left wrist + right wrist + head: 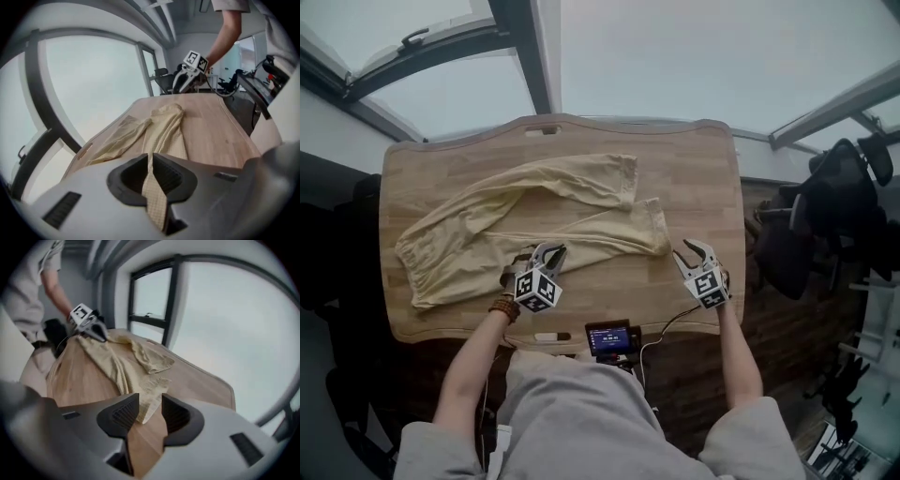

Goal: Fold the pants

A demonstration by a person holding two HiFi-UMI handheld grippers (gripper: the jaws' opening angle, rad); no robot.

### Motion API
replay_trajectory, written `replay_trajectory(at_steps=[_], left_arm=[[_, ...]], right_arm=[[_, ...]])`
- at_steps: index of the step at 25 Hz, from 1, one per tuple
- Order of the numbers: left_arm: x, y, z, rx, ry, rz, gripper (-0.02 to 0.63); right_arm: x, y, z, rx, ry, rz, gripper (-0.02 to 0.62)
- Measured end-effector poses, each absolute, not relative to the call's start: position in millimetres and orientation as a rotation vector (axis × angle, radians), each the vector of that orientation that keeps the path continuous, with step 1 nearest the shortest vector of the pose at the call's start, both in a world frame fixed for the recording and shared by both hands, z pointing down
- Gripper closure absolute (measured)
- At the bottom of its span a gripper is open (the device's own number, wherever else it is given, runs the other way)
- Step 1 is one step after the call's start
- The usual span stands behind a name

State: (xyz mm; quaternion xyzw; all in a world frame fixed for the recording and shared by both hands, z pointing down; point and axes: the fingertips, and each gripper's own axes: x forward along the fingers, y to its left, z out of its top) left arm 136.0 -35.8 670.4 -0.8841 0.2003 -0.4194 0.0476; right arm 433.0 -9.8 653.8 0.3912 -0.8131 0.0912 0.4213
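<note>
Beige pants lie spread over the wooden table, waistband at the left, two legs running right. My left gripper is at the near edge of the nearer leg; in the left gripper view a strip of the fabric is pinched between its shut jaws. My right gripper hovers just right of the near leg's cuff. Its jaws stand open, and the cuff's corner reaches in between them with the pads apart from it.
A small device with a lit screen and a cable sit at the table's near edge, beside a small white object. Dark chairs and equipment stand off the table's right side. Large windows lie beyond the far edge.
</note>
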Motion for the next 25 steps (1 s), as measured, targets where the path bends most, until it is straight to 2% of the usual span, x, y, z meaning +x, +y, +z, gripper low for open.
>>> replay_trajectory(at_steps=[5,9,11,13,14,15,16,17,19,22,24,25], left_arm=[[155.2,-43.4,712.6,-2.611,0.358,-1.46,0.507],[161.3,-52.9,736.2,-2.633,0.337,-1.563,0.443],[160.1,-55.1,745.2,-2.639,0.337,-1.606,0.439],[156.6,-54.7,753.3,-2.634,0.339,-1.657,0.44],[154.5,-54.0,756.1,-2.629,0.348,-1.678,0.458],[153.0,-53.2,757.1,-2.625,0.363,-1.689,0.483],[152.3,-52.0,755.8,-2.621,0.382,-1.686,0.539],[152.0,-49.9,752.3,-2.619,0.399,-1.669,0.568],[152.0,-41.4,739.4,-2.642,0.42,-1.601,0.581],[152.7,-17.2,711.5,-2.707,0.431,-1.451,0.573],[143.2,3.4,694.3,-2.742,0.475,-1.366,0.49],[131.2,14.6,689.1,-2.764,0.522,-1.347,0.47]], right_arm=[[378.0,10.6,689.5,0.361,-1.985,-0.126,0.443],[390.4,16.3,735.8,0.176,-1.839,-0.211,0.436],[406.7,18.3,753.3,0.14,-1.774,-0.223,0.425],[415.0,20.2,759.4,0.147,-1.762,-0.208,0.453],[416.2,20.6,758.8,0.168,-1.763,-0.191,0.487],[416.3,21.8,756.8,0.191,-1.768,-0.169,0.56],[415.6,24.9,753.1,0.21,-1.78,-0.136,0.564],[414.4,29.7,747.4,0.225,-1.802,-0.092,0.567],[412.6,42.3,730.0,0.252,-1.86,-0.003,0.568],[425.6,65.7,702.1,0.292,-1.91,0.055,0.57],[446.0,88.6,693.3,0.292,-1.894,0.07,0.569],[454.7,102.1,691.4,0.283,-1.892,0.092,0.568]])
